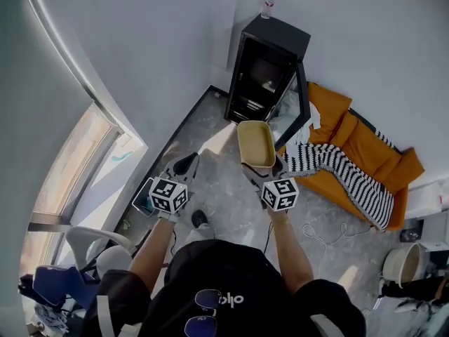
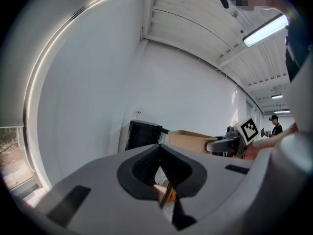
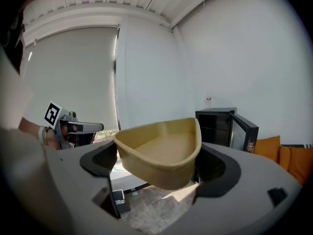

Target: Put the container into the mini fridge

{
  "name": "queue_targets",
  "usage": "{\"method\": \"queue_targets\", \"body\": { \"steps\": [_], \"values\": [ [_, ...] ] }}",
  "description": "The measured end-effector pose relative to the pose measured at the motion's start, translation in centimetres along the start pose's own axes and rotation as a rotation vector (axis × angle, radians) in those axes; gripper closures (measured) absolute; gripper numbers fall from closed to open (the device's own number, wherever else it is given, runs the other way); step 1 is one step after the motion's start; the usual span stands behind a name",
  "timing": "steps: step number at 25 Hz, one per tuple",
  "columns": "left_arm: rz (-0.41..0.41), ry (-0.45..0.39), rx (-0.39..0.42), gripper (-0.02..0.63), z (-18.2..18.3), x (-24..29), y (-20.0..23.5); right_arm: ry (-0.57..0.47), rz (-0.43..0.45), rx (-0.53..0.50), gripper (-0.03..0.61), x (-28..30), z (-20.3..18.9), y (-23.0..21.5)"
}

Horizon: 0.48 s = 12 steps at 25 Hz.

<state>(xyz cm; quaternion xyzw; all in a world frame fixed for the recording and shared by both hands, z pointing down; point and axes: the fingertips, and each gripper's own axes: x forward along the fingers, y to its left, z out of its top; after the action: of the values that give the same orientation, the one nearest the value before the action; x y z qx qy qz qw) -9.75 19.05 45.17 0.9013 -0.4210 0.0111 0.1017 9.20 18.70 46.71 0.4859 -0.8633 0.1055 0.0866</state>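
Observation:
A tan open container (image 1: 256,144) is held off the floor, and my right gripper (image 1: 261,168) is shut on its near end. In the right gripper view the container (image 3: 164,151) fills the space between the jaws. The black mini fridge (image 1: 270,65) stands ahead against the wall with its door (image 1: 300,107) swung open to the right. It also shows past the container's right side as the mini fridge (image 3: 217,125). My left gripper (image 1: 184,166) hangs to the left of the container, shut and with nothing in it. From the left gripper view, the container (image 2: 191,141) sits beside the mini fridge (image 2: 142,135).
A small bottle (image 1: 268,5) stands on top of the fridge. An orange mattress (image 1: 372,146) with a striped blanket (image 1: 347,177) lies to the right of the fridge. On the floor are a white cable (image 1: 330,234), a beige bucket (image 1: 401,264) and a white chair (image 1: 91,244).

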Motion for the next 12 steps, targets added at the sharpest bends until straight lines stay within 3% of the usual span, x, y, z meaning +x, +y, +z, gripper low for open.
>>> {"method": "queue_targets", "body": {
  "steps": [12],
  "values": [
    [0.002, -0.005, -0.040, 0.607, 0.2, 1.3, 8.5, 0.026, 0.014, -0.033, 0.071, 9.0, 2.1, 2.0]
  ]
}}
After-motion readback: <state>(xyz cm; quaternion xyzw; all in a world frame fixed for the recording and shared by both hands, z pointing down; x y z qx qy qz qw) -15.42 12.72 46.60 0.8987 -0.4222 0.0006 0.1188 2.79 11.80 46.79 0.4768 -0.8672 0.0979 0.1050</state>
